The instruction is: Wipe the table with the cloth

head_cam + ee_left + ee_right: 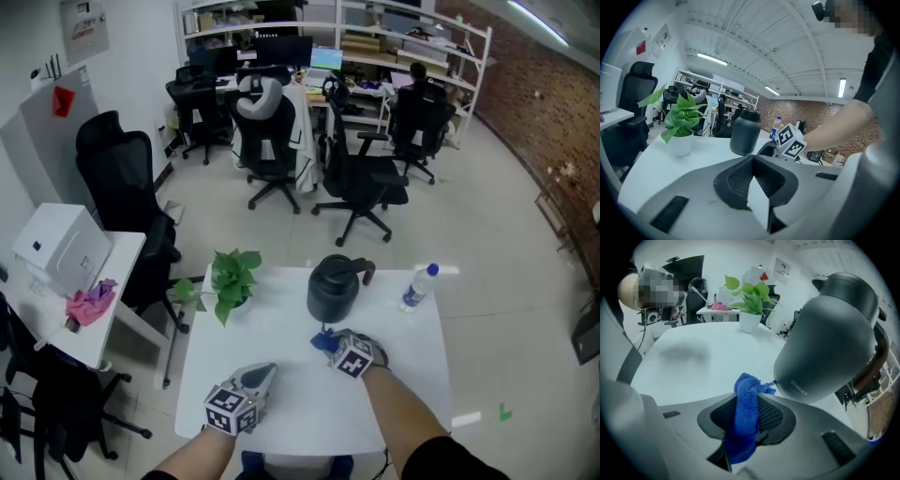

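A blue cloth (324,342) lies bunched on the white table (281,417), just in front of the black jug (334,291). My right gripper (330,343) is shut on it. In the right gripper view a fold of the blue cloth (746,416) stands pinched between the pads of the right gripper (747,405), and the jug (829,333) looms close on the right. My left gripper (264,373) rests low at the table's near left. In the left gripper view the left gripper (753,161) has its tips together with nothing between them.
A potted plant (234,277) stands at the table's far left corner and a water bottle (419,284) at the far right. Left of the table stands a side desk (70,323) with a white box and a pink rag. Office chairs (361,178) stand beyond.
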A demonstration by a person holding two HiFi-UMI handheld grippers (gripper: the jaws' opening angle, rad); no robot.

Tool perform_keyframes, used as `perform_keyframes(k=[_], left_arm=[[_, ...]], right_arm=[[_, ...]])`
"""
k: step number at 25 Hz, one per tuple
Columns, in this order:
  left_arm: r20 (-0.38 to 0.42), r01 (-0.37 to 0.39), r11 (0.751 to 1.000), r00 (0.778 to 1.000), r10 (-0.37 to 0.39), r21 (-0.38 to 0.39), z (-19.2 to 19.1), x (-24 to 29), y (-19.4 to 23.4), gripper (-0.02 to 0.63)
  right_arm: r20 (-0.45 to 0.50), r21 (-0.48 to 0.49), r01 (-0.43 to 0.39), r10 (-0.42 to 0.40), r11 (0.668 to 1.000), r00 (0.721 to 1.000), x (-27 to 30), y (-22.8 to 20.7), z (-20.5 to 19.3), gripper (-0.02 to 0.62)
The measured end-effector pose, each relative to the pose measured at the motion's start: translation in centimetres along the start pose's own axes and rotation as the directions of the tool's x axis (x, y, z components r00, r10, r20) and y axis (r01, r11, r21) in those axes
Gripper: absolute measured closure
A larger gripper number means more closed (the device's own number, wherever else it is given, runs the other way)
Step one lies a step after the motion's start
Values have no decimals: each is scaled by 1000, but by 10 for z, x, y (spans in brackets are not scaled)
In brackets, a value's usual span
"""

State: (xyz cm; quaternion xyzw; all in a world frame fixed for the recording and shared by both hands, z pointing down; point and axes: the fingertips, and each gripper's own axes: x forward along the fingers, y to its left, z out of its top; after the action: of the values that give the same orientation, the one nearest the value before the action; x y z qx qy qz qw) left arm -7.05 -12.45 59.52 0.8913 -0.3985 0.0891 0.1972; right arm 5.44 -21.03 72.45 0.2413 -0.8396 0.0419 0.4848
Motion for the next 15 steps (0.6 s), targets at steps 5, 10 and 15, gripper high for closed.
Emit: perform_keyframes(k=[5, 10, 15], left_arm=[[10, -1, 1000, 1000, 1, -13, -2, 0, 0, 607], [17, 11, 1000, 1000, -11, -17, -1, 5, -3, 607], [30, 10, 1000, 1000, -9, -18, 4, 8, 0, 607]], right_arm=[[3, 43, -75, 75, 996, 997, -4, 14, -4, 489], [-20, -34, -209, 208, 977, 978, -22, 82, -16, 492], [56, -54, -213, 216, 975, 975, -31, 74, 1, 492]])
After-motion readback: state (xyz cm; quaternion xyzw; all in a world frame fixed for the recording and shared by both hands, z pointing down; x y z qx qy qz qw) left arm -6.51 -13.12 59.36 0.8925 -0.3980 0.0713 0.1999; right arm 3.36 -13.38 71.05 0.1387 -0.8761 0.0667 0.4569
